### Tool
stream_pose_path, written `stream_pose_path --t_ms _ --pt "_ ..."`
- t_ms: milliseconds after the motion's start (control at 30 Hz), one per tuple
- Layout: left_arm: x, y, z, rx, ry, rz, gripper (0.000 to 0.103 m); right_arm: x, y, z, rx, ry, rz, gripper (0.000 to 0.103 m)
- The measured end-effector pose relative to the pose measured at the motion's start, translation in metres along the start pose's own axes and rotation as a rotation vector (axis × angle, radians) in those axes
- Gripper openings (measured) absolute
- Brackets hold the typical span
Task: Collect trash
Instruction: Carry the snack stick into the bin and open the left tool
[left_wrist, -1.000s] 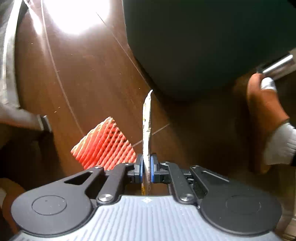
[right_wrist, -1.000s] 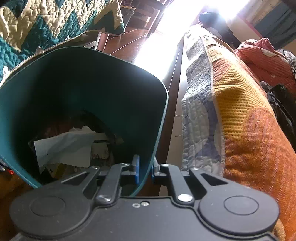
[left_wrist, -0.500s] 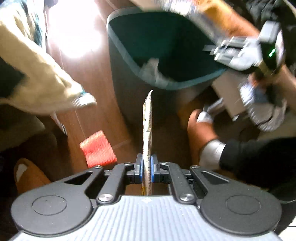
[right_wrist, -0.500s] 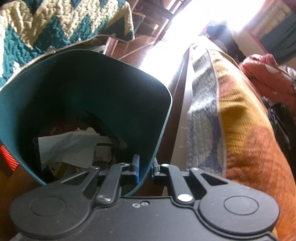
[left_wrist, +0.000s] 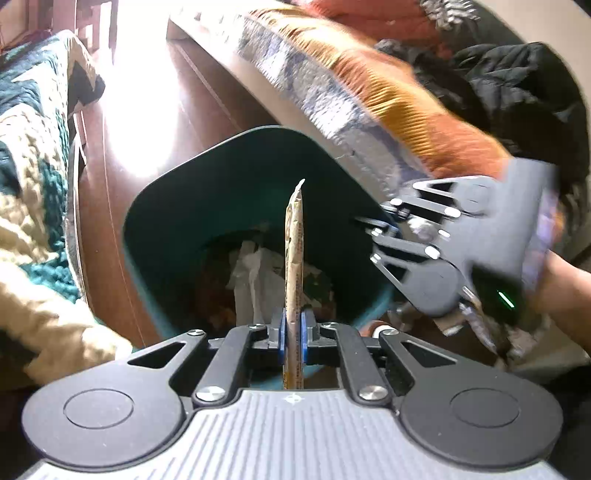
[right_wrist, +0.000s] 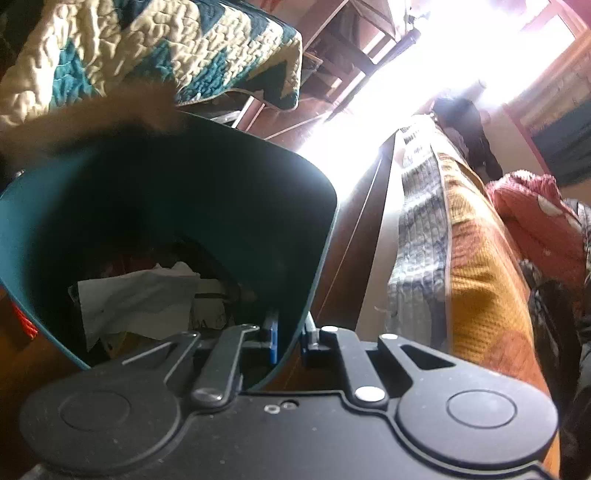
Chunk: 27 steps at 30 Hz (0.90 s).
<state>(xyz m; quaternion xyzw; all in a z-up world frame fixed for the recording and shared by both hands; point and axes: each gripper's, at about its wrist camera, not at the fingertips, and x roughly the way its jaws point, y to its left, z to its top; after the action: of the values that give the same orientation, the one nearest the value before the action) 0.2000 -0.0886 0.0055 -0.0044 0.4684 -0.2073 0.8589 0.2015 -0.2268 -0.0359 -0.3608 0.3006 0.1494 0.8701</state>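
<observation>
My left gripper (left_wrist: 292, 326) is shut on a flat tan wrapper (left_wrist: 294, 258), held edge-on above the mouth of the teal trash bin (left_wrist: 166, 206). White crumpled paper (left_wrist: 251, 273) and other trash lie inside the bin. My right gripper (right_wrist: 291, 339) is shut on the bin's rim (right_wrist: 314, 280), one finger inside and one outside; it also shows in the left wrist view (left_wrist: 439, 240) at the bin's right edge. White paper (right_wrist: 140, 299) shows in the bin in the right wrist view.
A bed with an orange, yellow and grey quilt (left_wrist: 369, 96) runs along the right of the bin. A teal and cream quilt (left_wrist: 29, 184) hangs at the left. Dark wooden floor (left_wrist: 155, 110) lies between them, with bright glare.
My left gripper has risen from near the floor, carrying the wrapper up over the bin's opening. The red ribbed item on the floor has left its view. The right gripper still grips the rim.
</observation>
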Motion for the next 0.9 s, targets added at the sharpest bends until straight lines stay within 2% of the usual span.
stream_pose_path --t_ms 167,433,567,667,767,900 --pt "0.039 0.004 0.021 -0.056 0.032 0.004 0.007 -0.005 0.005 0.005 -0.02 -0.019 0.007 0.009" --pt "0.093 0.013 0.03 -0.092 0.109 0.062 0.007 -0.007 0.01 0.007 -0.051 -0.042 0.007 0.009" --pt "0.107 0.012 0.03 -0.09 0.129 0.103 0.007 -0.007 0.01 0.007 -0.053 -0.045 0.008 0.009" --pt "0.112 0.011 0.03 -0.089 0.135 0.107 0.008 -0.007 0.01 0.006 -0.049 -0.045 0.009 0.009" --pt "0.109 0.011 0.03 -0.089 0.129 0.101 0.013 -0.007 0.009 0.006 -0.045 -0.042 0.009 0.009" --pt "0.1 0.01 0.029 -0.086 0.114 0.1 0.028 -0.007 0.009 0.005 -0.038 -0.041 0.01 0.009"
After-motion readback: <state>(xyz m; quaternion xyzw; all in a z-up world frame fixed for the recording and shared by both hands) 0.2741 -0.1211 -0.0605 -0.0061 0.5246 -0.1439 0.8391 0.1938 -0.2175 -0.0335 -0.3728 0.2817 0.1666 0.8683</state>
